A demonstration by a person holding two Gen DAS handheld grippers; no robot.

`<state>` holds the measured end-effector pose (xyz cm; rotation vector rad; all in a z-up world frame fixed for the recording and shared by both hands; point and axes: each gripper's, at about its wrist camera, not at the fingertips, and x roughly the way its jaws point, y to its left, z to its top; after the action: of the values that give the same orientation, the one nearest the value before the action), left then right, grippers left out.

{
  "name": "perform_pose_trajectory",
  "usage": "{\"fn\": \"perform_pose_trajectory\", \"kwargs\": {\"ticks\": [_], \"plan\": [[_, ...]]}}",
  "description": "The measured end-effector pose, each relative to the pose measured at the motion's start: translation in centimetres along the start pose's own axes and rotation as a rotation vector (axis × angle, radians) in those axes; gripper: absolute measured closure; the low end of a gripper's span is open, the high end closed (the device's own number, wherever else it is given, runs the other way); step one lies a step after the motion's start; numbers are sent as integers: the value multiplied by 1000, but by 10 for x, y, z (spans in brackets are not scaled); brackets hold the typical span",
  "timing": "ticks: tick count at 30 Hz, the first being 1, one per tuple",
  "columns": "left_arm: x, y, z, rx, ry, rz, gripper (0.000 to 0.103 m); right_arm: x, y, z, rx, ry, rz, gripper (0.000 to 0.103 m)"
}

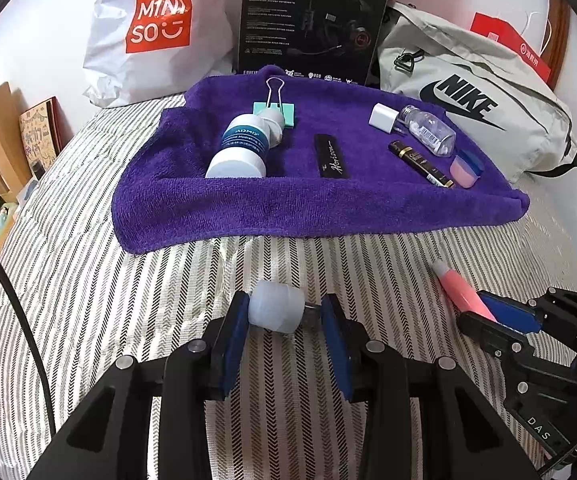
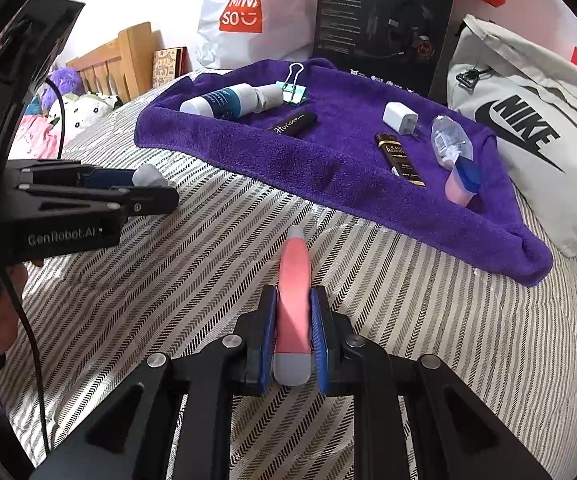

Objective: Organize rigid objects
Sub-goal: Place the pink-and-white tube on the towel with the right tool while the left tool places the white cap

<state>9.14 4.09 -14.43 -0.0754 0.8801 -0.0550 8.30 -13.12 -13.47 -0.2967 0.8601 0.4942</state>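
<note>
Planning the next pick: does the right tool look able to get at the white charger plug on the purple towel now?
Probably not yet: the right tool is shut on the pink tube. The path to the charger plug looks clear otherwise.

Both grippers (image 1: 284,312) (image 2: 294,320) clamped, angled downward

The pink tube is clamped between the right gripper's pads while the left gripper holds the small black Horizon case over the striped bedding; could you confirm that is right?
Not quite: the left gripper holds a small translucent white cap, as the left wrist view shows. The black Horizon case lies on the purple towel. The rest stands: the right gripper is clamped on the pink tube over the striped bedding.
</note>
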Motion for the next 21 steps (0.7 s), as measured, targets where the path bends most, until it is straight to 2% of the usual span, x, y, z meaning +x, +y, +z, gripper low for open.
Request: {"fn": "perform_pose_trajectory", "kwargs": {"ticks": [9,15,21], "plan": [[-3,0,-5,4,-39,-9,68,-3,3,-4,-7,-21,-23,85],[-3,3,-5,-13,-42,-30,67,-2,-4,-4,22,-23,13,85],[-2,-3,-5,15,-38,7,67,-2,-1,-3,11,-22,-1,85]]}}
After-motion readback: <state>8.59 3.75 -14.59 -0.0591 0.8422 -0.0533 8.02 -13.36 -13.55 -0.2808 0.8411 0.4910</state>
